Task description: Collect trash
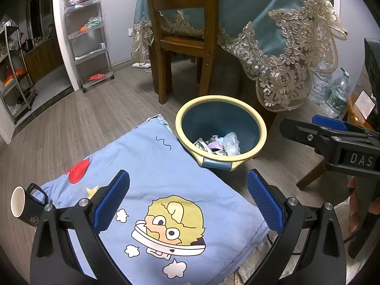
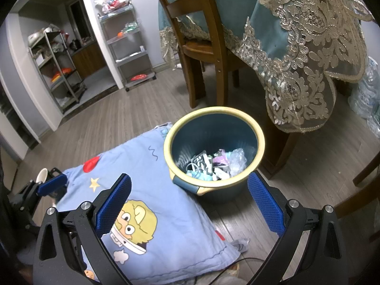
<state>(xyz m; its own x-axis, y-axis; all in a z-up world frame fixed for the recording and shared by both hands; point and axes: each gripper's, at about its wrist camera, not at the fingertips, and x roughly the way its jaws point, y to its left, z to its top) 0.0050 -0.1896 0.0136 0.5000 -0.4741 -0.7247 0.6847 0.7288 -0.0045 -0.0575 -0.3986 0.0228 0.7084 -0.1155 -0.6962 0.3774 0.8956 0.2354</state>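
Trash lies at the bottom of a round bin with a dark blue inside and a pale yellow rim: crumpled wrappers, a clear plastic wad and some white and purple scraps. The bin stands upright on the grey wood floor, touching the far edge of a light blue cartoon cushion printed with a yellow-haired figure, clouds, a star and a red heart.

Both claws are spread wide and carry nothing. The left claw hangs over the cushion, its blue ribbed pads well apart, with the bin just beyond it. The right claw is held over the near corner of the cushion and the floor beside the bin, its pads also far apart. In the left wrist view the right claw shows at the right edge, side-on, to the right of the bin, with fingers of a hand around its handle.

A black mug with a white inside lies on its side at the left edge of the cushion, mouth towards the left. Behind the bin stands a wooden chair, pushed against a counter draped in a teal cloth with cream lace trim that hangs down close to the bin. Clear plastic bottles sit on the floor under the cloth's right side. A metal shelf trolley stands against the white wall, beside a doorway.
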